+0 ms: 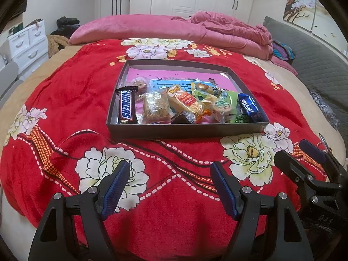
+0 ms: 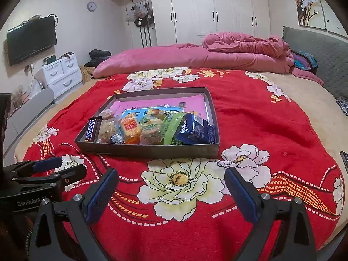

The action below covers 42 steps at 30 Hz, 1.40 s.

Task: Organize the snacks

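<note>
A shallow grey box (image 1: 184,130) (image 2: 152,150) with a pink floor sits on the red flowered blanket in the middle of the bed. Inside lie a Snickers bar (image 1: 127,106) (image 2: 92,129) at the left, clear-wrapped cakes (image 1: 155,108) (image 2: 106,128), an orange pack (image 1: 187,103) (image 2: 130,128), green packs (image 1: 228,106) (image 2: 171,128) and a blue pack (image 1: 249,106) (image 2: 195,128) at the right. My left gripper (image 1: 169,169) hovers open over the blanket in front of the box, nothing between its fingers. My right gripper (image 2: 171,176) stands open beside it, also empty.
A pink duvet (image 2: 239,52) is bunched at the far side of the bed. A grey headboard (image 2: 315,50) runs along the right. White drawers (image 2: 63,74) and a wall television (image 2: 32,39) stand at the left, wardrobes (image 2: 206,10) behind.
</note>
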Motion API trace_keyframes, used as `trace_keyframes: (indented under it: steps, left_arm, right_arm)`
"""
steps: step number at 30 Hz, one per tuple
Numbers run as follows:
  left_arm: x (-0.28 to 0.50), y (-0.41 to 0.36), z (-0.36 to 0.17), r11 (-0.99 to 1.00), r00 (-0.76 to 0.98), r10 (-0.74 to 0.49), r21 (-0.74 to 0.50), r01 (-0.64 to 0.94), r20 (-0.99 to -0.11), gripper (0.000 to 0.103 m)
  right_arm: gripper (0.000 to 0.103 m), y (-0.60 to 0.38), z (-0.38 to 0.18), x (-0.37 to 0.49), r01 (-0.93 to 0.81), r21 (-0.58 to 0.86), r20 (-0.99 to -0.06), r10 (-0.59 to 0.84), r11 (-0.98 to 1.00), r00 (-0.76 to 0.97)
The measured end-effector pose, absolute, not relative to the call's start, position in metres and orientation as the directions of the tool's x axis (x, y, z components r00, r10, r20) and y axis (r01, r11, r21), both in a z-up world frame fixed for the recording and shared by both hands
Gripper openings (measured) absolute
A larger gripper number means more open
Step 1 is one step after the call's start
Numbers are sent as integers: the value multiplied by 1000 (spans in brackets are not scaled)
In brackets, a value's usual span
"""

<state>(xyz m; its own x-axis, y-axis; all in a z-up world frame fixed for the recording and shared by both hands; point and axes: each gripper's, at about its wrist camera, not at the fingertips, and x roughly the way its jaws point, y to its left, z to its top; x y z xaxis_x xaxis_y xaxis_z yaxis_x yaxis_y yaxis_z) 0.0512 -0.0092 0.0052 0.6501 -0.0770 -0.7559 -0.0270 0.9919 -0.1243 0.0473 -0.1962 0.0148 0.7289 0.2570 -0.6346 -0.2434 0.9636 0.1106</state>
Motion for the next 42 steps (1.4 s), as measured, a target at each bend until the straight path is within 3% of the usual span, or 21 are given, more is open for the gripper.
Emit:
trace_keyframes:
  steps: [42]
  left_arm:
    - [52,-7,7,995,653,-64,-99,-17,-755,78]
  right_arm:
    - [98,-197,13,49,-231,110,-640,247,967,728]
